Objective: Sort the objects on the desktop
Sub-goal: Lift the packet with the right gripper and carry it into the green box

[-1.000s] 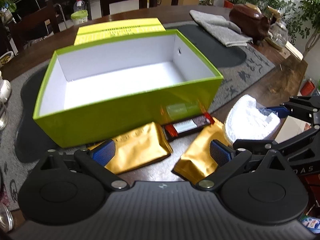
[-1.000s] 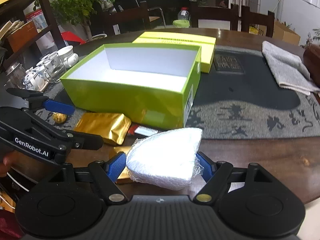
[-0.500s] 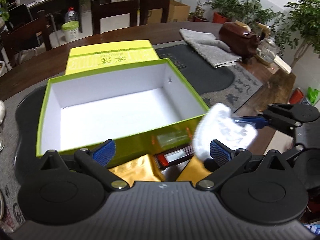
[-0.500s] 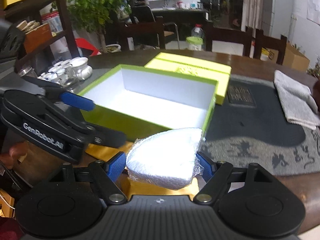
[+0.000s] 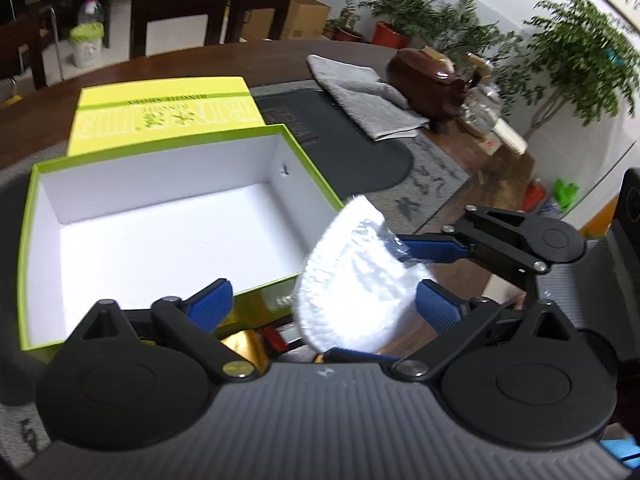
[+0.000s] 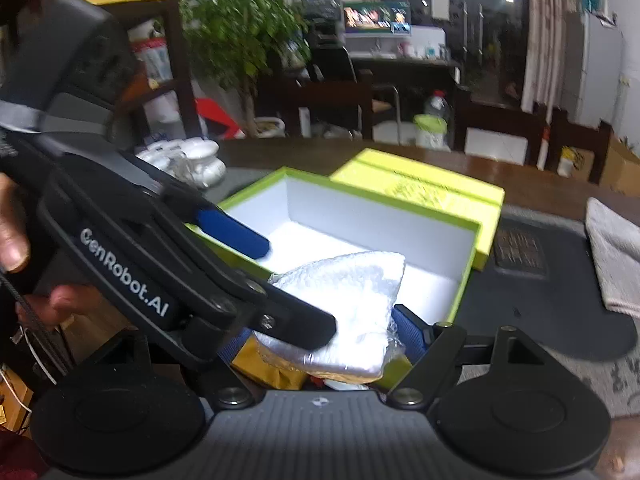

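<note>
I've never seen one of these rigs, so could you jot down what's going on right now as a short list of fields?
right gripper: shut on the white wrapped wedge, held near the box's front right corner
left gripper: open, holding nothing
green box: open, white inside, nothing in it
box lid: lying behind the box
gold pouches: on the table in front of the box
grey cloth: far side of the table

Lime-green box point(image 5: 28, 264) with white inside, white plastic-wrapped wedge point(image 5: 352, 292), gold pouch point(image 5: 244, 346)
</note>
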